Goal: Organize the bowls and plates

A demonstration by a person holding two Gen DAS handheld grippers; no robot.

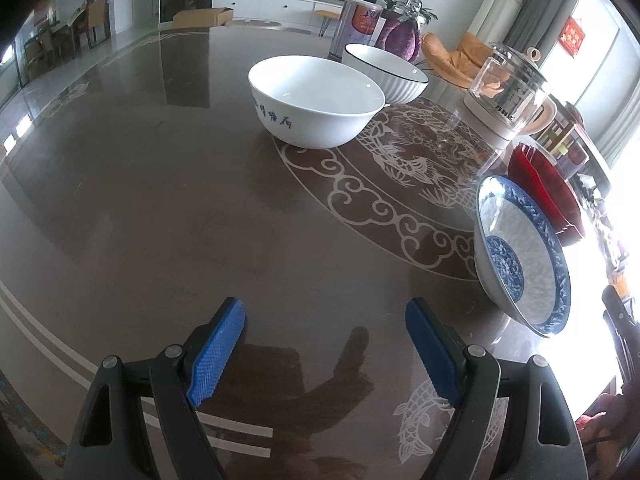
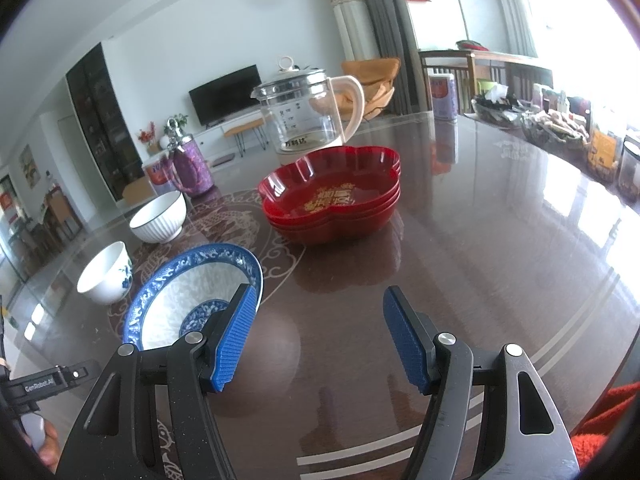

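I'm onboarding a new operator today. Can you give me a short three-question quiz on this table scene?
1. True or false: the red plates are stacked.
2. How many white bowls stand beyond the blue-rimmed bowl? A) one B) two C) four
3. Fill in: both the left tool and the right tool are ____ and hold nothing.

Key: 1 true; 2 B; 3 open.

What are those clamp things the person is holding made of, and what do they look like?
Both the left gripper and right gripper look alike: black angular arms with silver rivets, each ending in two ridged blue pads. Material I cannot tell.
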